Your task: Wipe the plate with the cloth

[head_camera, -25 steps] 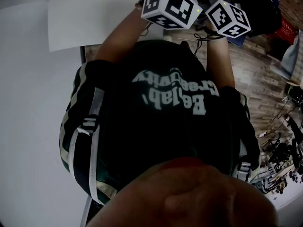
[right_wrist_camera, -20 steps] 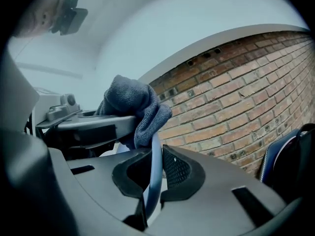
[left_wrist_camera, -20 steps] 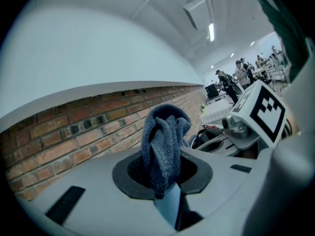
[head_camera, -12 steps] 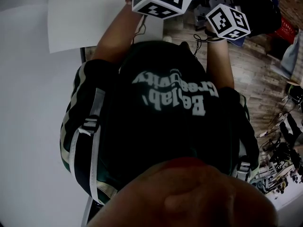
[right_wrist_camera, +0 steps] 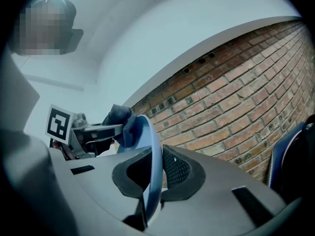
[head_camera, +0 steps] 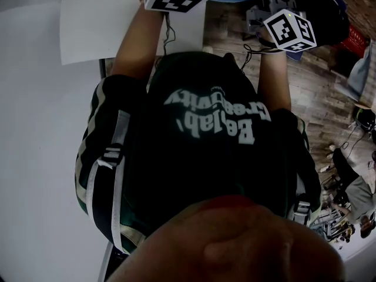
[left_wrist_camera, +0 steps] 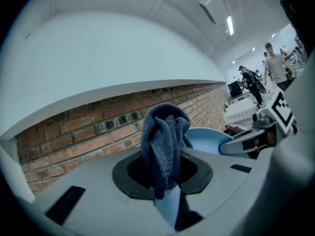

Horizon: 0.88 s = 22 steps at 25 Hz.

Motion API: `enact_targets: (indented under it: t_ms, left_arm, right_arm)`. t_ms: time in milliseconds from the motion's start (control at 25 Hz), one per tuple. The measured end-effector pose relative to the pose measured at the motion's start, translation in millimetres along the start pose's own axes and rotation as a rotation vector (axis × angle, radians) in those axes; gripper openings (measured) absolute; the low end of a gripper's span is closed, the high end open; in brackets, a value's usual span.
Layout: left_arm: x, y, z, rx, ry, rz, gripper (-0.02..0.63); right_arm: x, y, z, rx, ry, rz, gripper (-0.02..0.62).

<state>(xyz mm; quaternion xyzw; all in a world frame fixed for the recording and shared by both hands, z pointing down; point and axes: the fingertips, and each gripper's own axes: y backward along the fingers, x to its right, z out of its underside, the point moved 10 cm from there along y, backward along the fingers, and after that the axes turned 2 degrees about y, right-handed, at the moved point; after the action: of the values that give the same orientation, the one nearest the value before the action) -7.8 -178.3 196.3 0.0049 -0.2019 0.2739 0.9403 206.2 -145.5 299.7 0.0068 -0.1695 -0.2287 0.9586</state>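
Pinching the blue plate (right_wrist_camera: 153, 141) edge-on, the right gripper (right_wrist_camera: 150, 178) faced the left gripper (left_wrist_camera: 165, 173) at ten o'clock, whose jaws clamped a grey cloth (left_wrist_camera: 162, 139) at the plate's far edge.

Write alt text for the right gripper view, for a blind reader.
The jaws of the right gripper grip a blue plate by its rim, held on edge. Beyond, the left gripper holds a dark cloth at the plate's far rim; a brick wall stands behind.

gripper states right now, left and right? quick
Left gripper: shut on the blue-grey cloth.
Right gripper: shut on the blue plate, gripped at its rim.
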Motion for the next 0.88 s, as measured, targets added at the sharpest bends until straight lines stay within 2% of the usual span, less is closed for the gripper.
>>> enact_targets:
  t_ms: [200,880]
  left_arm:
    - [-16.0,16.9,7.1,0.0,0.003,-0.031,0.067]
    - [-27.1,32.9,20.8,-0.026,0.019,-0.069,0.067]
  right_arm:
    - [-11.3,1.9,-1.4,0.022,0.012,-0.001,0.011]
    - [2.6,12.0,-31.7,0.115,-0.015,0.042,0.012]
